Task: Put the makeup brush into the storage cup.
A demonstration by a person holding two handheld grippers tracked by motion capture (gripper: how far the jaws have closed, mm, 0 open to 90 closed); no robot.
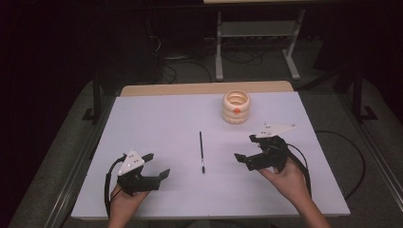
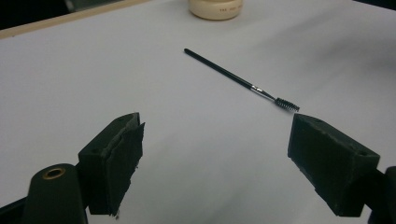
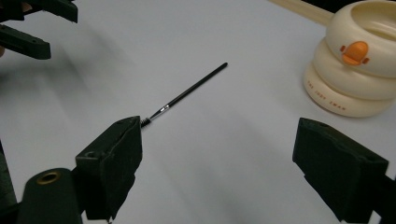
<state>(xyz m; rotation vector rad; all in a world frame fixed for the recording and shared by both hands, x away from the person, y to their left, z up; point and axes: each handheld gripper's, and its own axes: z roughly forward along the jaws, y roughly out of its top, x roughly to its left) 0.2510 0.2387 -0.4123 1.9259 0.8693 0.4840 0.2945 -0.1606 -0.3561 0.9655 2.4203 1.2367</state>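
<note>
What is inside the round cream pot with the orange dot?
The cream pot is open on top, and its inner wall looks bare in the high view. Its rim hides the bottom, so I cannot tell whether anything lies there.

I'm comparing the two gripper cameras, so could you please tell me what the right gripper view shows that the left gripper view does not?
Right gripper view alone: the holder's orange spot, its stacked rings, and the left gripper at top left. Left gripper view alone: the brush's bristle tip in the open. Both: the brush lying on the white table, the cream holder, and open black jaws.
</note>
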